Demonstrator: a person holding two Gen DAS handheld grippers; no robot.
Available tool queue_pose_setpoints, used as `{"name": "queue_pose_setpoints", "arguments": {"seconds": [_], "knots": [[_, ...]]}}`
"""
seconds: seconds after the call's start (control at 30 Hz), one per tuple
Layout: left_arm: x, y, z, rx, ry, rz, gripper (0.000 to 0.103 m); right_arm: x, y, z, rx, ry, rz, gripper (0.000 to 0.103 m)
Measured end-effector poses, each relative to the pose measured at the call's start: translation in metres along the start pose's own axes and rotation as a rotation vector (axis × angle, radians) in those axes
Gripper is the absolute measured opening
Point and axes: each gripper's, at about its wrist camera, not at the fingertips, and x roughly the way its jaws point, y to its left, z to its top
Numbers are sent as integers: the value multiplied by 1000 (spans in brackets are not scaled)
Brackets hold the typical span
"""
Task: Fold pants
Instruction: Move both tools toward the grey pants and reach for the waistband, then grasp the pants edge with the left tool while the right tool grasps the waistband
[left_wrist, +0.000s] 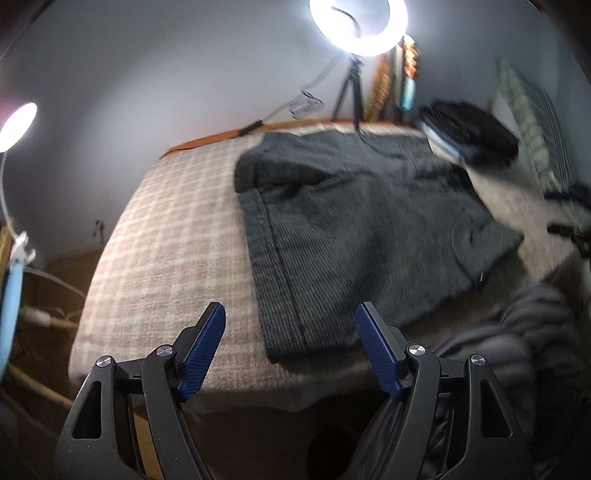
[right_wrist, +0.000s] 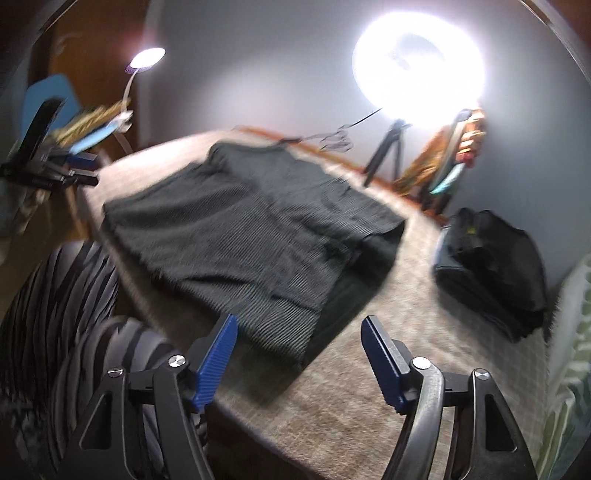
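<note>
Dark grey corduroy pants (left_wrist: 354, 225) lie folded flat on a beige checked blanket (left_wrist: 166, 236) that covers a bed. In the right wrist view the pants (right_wrist: 251, 236) lie in layers, with a lower layer showing along their right edge. My left gripper (left_wrist: 290, 314) is open and empty, held above the near edge of the bed just short of the pants' near end. My right gripper (right_wrist: 299, 326) is open and empty above the near right corner of the pants. The left gripper also shows in the right wrist view (right_wrist: 55, 173) at the far left.
A stack of dark folded clothes (left_wrist: 469, 133) lies at the far right of the bed, also in the right wrist view (right_wrist: 491, 266). A ring light on a tripod (left_wrist: 356, 26) stands behind the bed. A lamp (left_wrist: 16, 125) stands left. My striped sleeve (right_wrist: 55, 314) is lower left.
</note>
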Motion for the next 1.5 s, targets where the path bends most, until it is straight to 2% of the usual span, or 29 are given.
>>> {"name": "queue_pose_setpoints", "arguments": {"seconds": [0.3,0.43,0.57,0.87,0.9,0.93,0.97,1.13,1.23,1.5], "knots": [[27,-13,-8,136,71,-40,73,54,17,11,-182,88,107,65],[32,-23,-10,243,83,-50,73,73,24,13,-237,134,132,62],[36,-32,-14,357,94,-51,73,81,30,12,-289,153,148,61],[55,-35,-16,446,138,-54,73,84,41,6,-386,194,151,61],[56,-35,-16,445,141,-56,73,87,43,5,-399,204,130,58],[56,-34,-15,442,138,-57,73,91,44,4,-408,217,115,46],[57,-34,-15,440,135,-59,73,93,42,5,-400,227,110,38],[58,-39,-15,469,119,-61,73,86,31,17,-302,202,117,18],[60,-43,-17,496,124,-32,73,78,24,28,-271,178,96,12],[66,-40,-16,516,110,13,74,68,11,53,-210,135,66,9]]}}
